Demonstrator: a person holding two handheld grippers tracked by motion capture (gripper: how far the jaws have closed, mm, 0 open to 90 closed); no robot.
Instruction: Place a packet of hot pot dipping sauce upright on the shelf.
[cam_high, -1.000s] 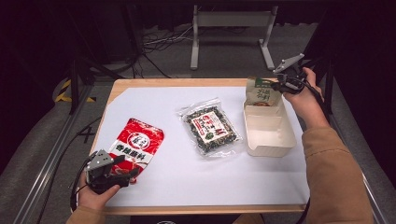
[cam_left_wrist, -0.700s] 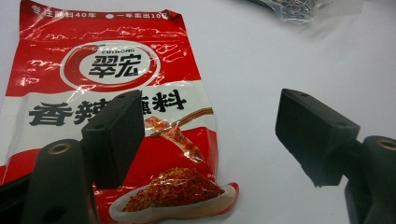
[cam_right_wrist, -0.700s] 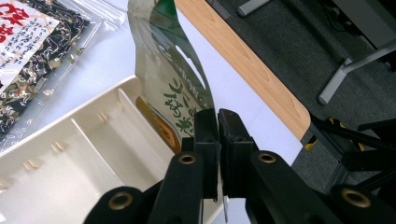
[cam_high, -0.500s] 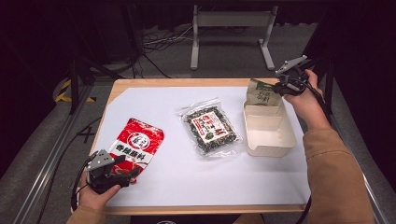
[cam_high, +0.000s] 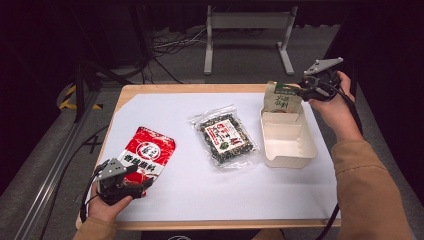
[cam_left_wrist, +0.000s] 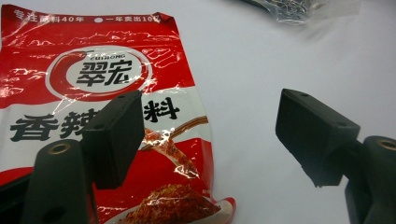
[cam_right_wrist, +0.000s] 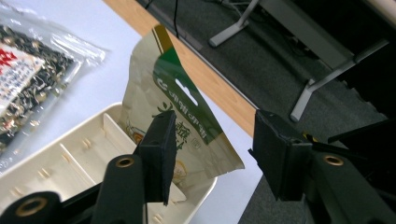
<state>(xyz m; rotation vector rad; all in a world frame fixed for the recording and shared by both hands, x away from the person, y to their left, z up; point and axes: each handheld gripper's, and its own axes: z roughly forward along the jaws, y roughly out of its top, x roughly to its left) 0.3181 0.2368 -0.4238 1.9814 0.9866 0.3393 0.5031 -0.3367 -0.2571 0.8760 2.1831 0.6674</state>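
A beige and green pouch (cam_high: 281, 99) (cam_right_wrist: 177, 93) stands tilted in the far end of the white divided tray (cam_high: 290, 145) (cam_right_wrist: 60, 154). My right gripper (cam_high: 312, 87) (cam_right_wrist: 215, 135) is open just right of the pouch, its jaws set wide on either side of the pouch's lower corner without pinching it. A red snack packet (cam_high: 147, 152) (cam_left_wrist: 93, 70) lies flat at the near left. My left gripper (cam_high: 120, 180) (cam_left_wrist: 210, 121) is open at the packet's near right edge, one jaw over the packet and the other over the white table.
A clear bag of dark seeds (cam_high: 225, 135) (cam_right_wrist: 28, 60) lies mid-table between packet and tray. The white sheet (cam_high: 200, 195) covers a wooden tabletop. Beyond the far edge are a metal stand (cam_high: 247, 35) and cables on the floor.
The pouch has tipped more upright at the tray's far end. The right hand has shifted only slightly. The left gripper has stayed by the red packet.
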